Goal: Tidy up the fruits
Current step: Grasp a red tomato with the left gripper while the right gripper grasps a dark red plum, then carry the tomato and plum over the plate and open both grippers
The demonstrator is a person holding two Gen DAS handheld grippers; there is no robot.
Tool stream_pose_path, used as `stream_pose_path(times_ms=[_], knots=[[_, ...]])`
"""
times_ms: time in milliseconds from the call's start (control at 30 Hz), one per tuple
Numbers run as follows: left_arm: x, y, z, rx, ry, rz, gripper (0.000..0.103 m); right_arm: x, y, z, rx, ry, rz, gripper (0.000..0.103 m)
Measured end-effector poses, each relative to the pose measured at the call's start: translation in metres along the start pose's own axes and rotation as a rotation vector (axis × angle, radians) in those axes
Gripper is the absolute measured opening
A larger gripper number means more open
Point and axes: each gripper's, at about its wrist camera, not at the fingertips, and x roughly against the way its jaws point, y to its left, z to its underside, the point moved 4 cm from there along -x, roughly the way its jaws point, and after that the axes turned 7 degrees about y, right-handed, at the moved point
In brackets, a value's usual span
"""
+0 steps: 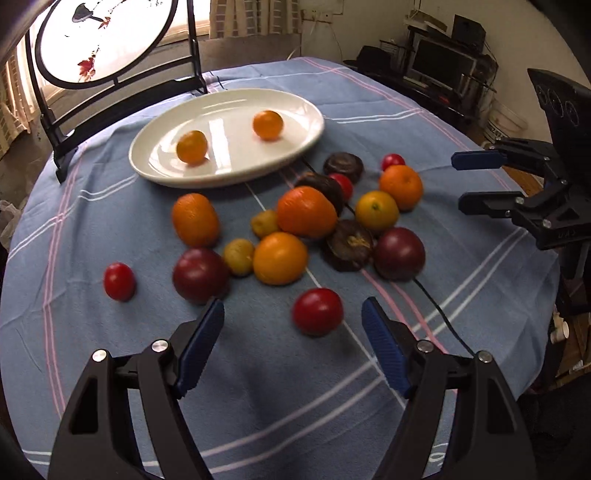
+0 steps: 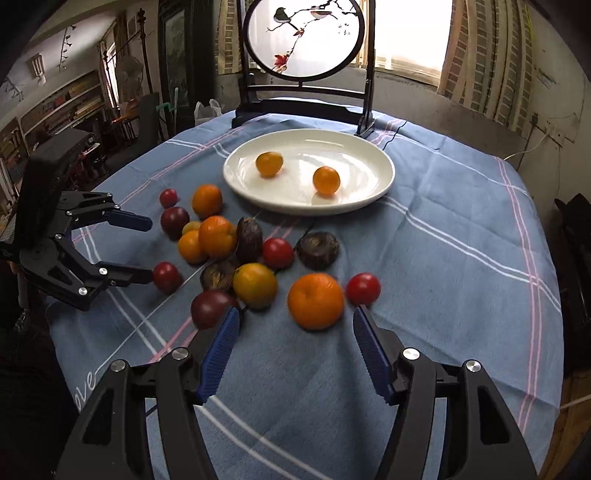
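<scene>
White plate (image 2: 380,184): two oranges (image 2: 326,180) placed; remaining fruit (image 1: 306,212) left on tablecloth (image 2: 443,277). Left gripper (image 1: 293,345) and right gripper (image 2: 293,349): jaws apart, nothing held.

Bright window (image 2: 406,33) behind round painted screen (image 2: 304,37) — brick walls, curtains, cluttered shelves (image 2: 62,107) left, dim room.

Two small oranges (image 2: 269,163) lie on a white plate (image 2: 369,147) at upper centre; mixed loose fruits (image 2: 255,284) cluster below it.
</scene>
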Motion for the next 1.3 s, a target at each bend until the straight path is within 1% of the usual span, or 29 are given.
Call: stream_pose_path(times_ms=[100, 167, 200, 233, 267, 300, 333, 400, 467, 733, 767, 800, 833, 900, 933, 1000, 1133, 1233, 1300], knots=[[-0.011, -0.012, 0.002, -0.005, 0.018, 0.019, 0.075, -0.010, 0.025, 0.005, 0.038, 0.020, -0.056, 0.065], [-0.020, -0.015, 0.000, -0.006, 0.032, 0.027, 0.072, -0.017, 0.040, 0.007, 0.075, 0.029, -0.063, 0.065], [-0.024, -0.016, -0.002, -0.005, 0.038, 0.026, 0.066, -0.019, 0.045, 0.007, 0.087, 0.034, -0.066, 0.065], [-0.027, -0.013, -0.003, 0.000, 0.047, 0.029, 0.057, -0.021, 0.048, 0.007, 0.090, 0.039, -0.076, 0.065], [-0.030, -0.012, -0.004, 0.008, 0.058, 0.042, 0.052, -0.022, 0.049, 0.007, 0.088, 0.042, -0.083, 0.065], [-0.033, -0.011, -0.005, 0.014, 0.065, 0.048, 0.043, -0.023, 0.049, 0.007, 0.083, 0.045, -0.086, 0.065], [-0.032, -0.011, -0.007, 0.012, 0.060, 0.042, 0.038, -0.024, 0.048, 0.006, 0.077, 0.048, -0.087, 0.065], [-0.031, -0.009, -0.007, 0.004, 0.052, 0.038, 0.032, -0.027, 0.046, 0.007, 0.054, 0.054, -0.092, 0.065], [-0.029, -0.006, -0.006, 0.018, 0.052, 0.053, 0.032, -0.031, 0.044, 0.008, 0.029, 0.072, -0.102, 0.065], [-0.004, 0.005, 0.001, 0.032, -0.007, 0.024, 0.032, -0.058, 0.051, -0.002, -0.008, 0.120, -0.097, 0.064], [-0.002, 0.007, 0.002, 0.038, -0.009, 0.023, 0.032, -0.061, 0.051, -0.004, -0.012, 0.121, -0.100, 0.057], [-0.001, 0.008, 0.002, 0.043, -0.011, 0.023, 0.032, -0.063, 0.050, -0.005, -0.015, 0.118, -0.081, 0.044], [0.001, 0.010, 0.003, 0.046, -0.014, 0.020, 0.032, -0.063, 0.049, -0.005, -0.016, 0.118, -0.076, 0.041], [0.003, 0.012, 0.005, 0.054, -0.017, 0.018, 0.032, -0.061, 0.050, -0.003, -0.019, 0.119, -0.076, 0.040], [0.004, 0.013, 0.006, 0.055, -0.020, 0.020, 0.032, -0.059, 0.050, -0.002, -0.016, 0.115, -0.067, 0.040], [0.007, 0.015, 0.006, 0.058, -0.029, 0.018, 0.032, -0.053, 0.050, 0.000, -0.014, 0.103, -0.074, 0.040], [0.013, 0.016, 0.000, 0.066, -0.056, 0.017, 0.032, -0.031, 0.044, -0.002, -0.021, 0.046, -0.067, 0.040], [0.020, 0.017, -0.009, 0.077, -0.085, 0.007, 0.032, -0.016, 0.037, -0.009, -0.033, 0.001, -0.057, 0.040], [0.025, 0.020, -0.017, 0.097, -0.106, -0.004, 0.032, -0.008, 0.032, -0.016, -0.035, -0.030, -0.036, 0.040]])
